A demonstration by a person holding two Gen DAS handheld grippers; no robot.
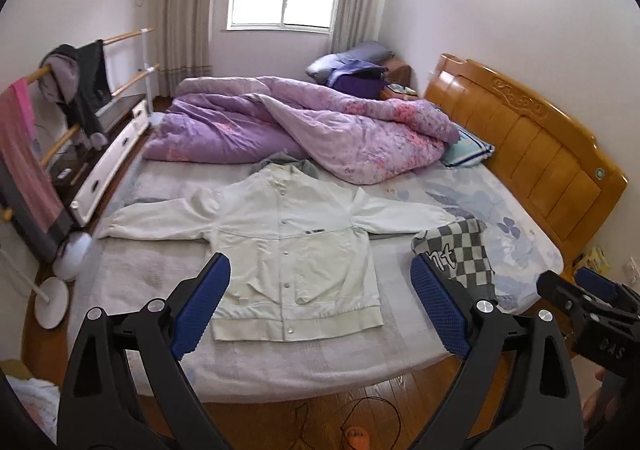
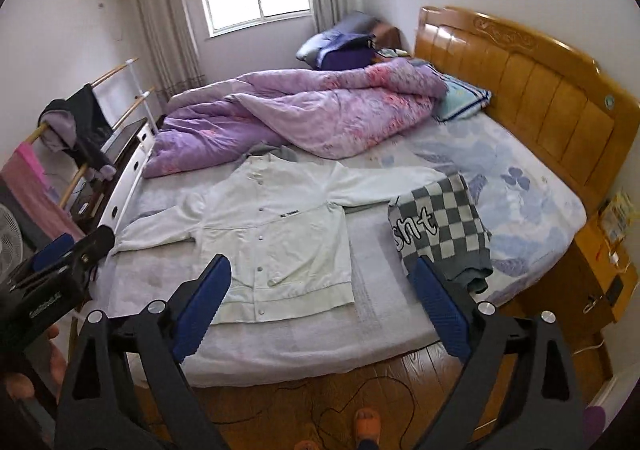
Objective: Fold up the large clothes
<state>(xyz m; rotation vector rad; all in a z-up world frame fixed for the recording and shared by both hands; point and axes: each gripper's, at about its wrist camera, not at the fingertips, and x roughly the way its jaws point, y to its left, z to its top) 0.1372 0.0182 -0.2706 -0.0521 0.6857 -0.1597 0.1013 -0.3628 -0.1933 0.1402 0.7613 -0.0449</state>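
A white snap-front jacket [image 1: 288, 246] lies flat on the bed, front up, sleeves spread to both sides; it also shows in the right wrist view [image 2: 276, 234]. A folded grey-and-white checked garment [image 1: 460, 254] lies to its right, by the right sleeve's cuff [image 2: 440, 226]. My left gripper [image 1: 320, 306] is open and empty, held above the bed's near edge over the jacket's hem. My right gripper [image 2: 320, 306] is open and empty, above the near edge between the jacket and the checked garment. Each gripper shows at the other view's edge.
A rumpled purple duvet [image 1: 296, 126] fills the far half of the bed. A wooden headboard [image 1: 532, 146] stands at the right, a clothes rack [image 1: 72, 90] and a fan [image 1: 60, 274] at the left. Cables [image 2: 368, 402] lie on the wood floor.
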